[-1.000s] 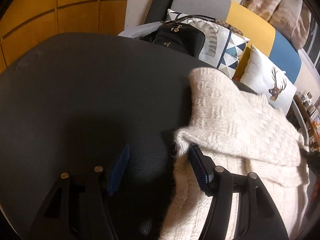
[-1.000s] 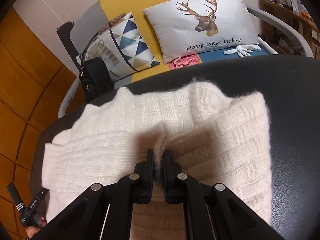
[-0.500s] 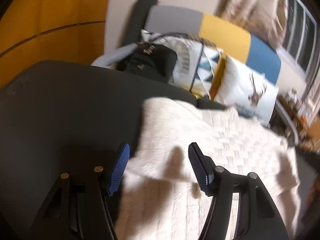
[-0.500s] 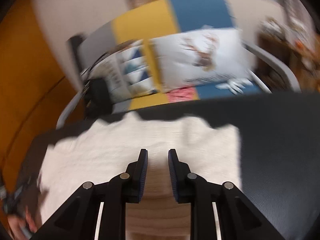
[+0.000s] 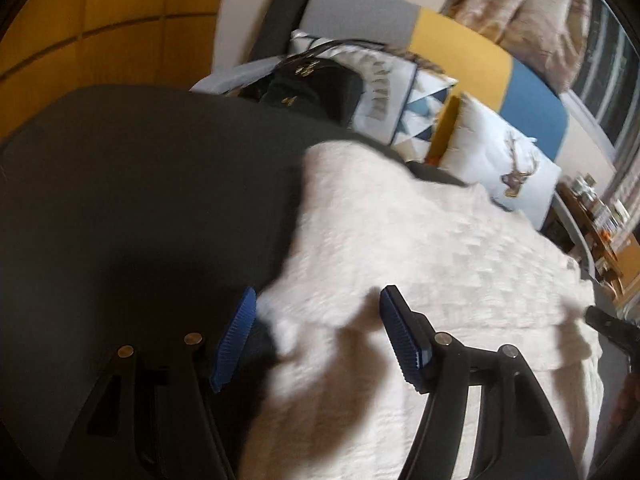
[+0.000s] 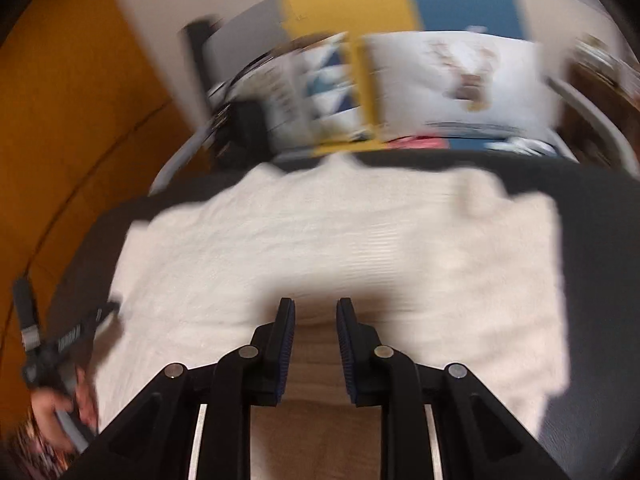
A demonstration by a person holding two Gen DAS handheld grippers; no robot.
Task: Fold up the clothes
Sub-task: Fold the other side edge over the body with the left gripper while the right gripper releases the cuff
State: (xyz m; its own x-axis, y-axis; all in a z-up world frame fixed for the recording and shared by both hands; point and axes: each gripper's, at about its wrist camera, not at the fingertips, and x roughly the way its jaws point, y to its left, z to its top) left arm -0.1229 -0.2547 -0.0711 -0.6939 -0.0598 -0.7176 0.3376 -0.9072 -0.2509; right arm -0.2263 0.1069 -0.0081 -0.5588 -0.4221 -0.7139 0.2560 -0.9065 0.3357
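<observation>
On the dark table (image 5: 140, 200) lay the folded cream knit sweater (image 5: 420, 248), just in front of a sofa with a deer cushion (image 5: 504, 164). The left gripper (image 5: 316, 332) stood wide open over the sweater's near corner, holding nothing. The right gripper (image 6: 315, 320), jaws slightly parted and empty, hung above the sweater's near edge.

Setting: home living room. Evidence: multicoloured sofa (image 5: 460, 46) with deer-print cushion (image 5: 500, 160), black handbag (image 5: 316, 84), curtains (image 5: 520, 8) at window.
</observation>
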